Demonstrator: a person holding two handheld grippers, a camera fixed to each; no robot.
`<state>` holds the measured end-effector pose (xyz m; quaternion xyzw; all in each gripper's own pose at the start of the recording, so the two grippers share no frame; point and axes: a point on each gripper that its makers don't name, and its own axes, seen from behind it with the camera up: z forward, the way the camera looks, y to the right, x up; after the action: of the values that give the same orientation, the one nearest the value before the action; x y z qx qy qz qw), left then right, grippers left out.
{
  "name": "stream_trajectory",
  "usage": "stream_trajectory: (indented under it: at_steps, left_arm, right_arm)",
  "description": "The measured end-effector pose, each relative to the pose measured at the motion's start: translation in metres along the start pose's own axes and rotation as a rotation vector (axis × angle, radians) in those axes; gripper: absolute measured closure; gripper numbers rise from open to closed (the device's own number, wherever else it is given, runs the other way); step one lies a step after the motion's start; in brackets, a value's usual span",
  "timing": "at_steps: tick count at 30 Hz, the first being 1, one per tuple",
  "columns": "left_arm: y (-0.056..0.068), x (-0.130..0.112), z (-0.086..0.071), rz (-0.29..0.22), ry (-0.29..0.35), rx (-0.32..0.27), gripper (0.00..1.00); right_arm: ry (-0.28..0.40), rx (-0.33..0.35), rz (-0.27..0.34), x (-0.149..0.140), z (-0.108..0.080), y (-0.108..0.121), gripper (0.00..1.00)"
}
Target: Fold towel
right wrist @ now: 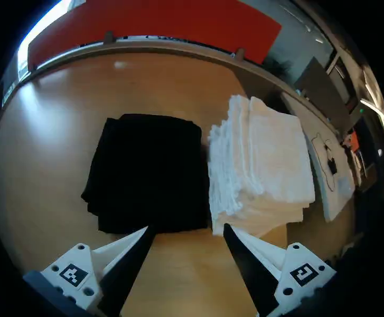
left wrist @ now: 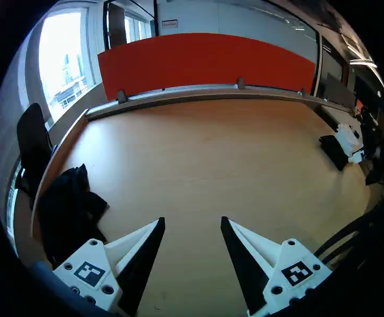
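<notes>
Right claw [right wrist: 186, 226] apart, empty; faced black towel stack [right wrist: 147, 174] and white towel stack [right wrist: 260, 164] on worktop [right wrist: 44, 132]. Left claw [left wrist: 193, 217] apart, empty. Step judged: fetching towel. Next: grip single top layer only.

The left gripper view sits low over the tabletop [left wrist: 207, 158], its own fingers [left wrist: 144, 248] at the bottom. It faces across bare wood to the far edge, where a red partition [left wrist: 207, 63] stands, with windows [left wrist: 65, 63] to the left. The right gripper view tilts down from close by onto a black folded stack [right wrist: 147, 169] and a stack of white towels [right wrist: 265, 164]. Both views share the tabletop and partition. Two like stacks show small and far by the left gripper view's right edge.
</notes>
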<state>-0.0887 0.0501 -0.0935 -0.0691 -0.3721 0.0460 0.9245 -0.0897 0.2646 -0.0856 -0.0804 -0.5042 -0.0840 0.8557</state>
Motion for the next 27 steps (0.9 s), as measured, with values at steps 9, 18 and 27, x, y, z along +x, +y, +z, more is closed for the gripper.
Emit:
stream_trajectory:
  at_steps: [9, 18, 27]
  left_arm:
    - [-0.002, 0.003, -0.001, -0.008, 0.008, 0.003, 0.22]
    - [-0.004, 0.008, -0.001, -0.005, 0.016, 0.006, 0.22]
    - [-0.005, 0.013, 0.0, -0.008, 0.024, 0.01, 0.22]
  right_arm:
    - [0.092, 0.007, 0.081, 0.015, -0.014, -0.011, 0.0]
    - [0.19, 0.001, 0.192, 0.036, -0.031, -0.015, 0.0]
    - [0.224, -0.012, 0.295, 0.044, -0.038, -0.014, 0.0]
